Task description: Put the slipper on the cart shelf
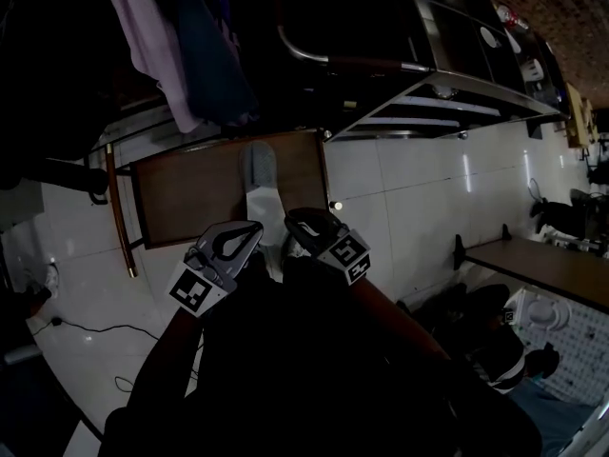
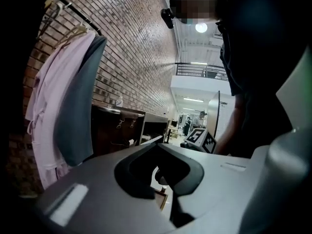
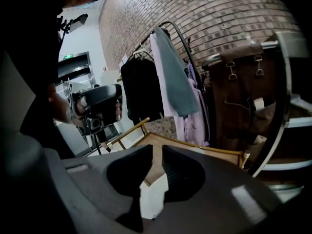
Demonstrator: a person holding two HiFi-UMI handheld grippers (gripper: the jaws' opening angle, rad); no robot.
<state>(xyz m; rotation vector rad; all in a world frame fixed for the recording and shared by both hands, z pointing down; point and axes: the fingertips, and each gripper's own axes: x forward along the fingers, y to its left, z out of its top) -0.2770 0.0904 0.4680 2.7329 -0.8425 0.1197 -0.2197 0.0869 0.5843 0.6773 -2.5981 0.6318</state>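
Slipper [image 1: 259, 181] is lying on the wooden board [image 1: 190, 198] ahead of us. We are judging it soft and light, so pinching its side rim looks safest. Right gripper [image 3: 157, 152] is gaping narrowly, left gripper [image 2: 157, 149] closed — both empty.

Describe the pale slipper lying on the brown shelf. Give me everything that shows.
The slipper is pale, greyer at its far end and whiter toward the person. The dim head view hides finer detail. It lies lengthwise across the brown cart shelf, resting flat near the middle. Its near end reaches the shelf's near edge, close to the left gripper and right gripper. Neither gripper view shows it between the jaws.
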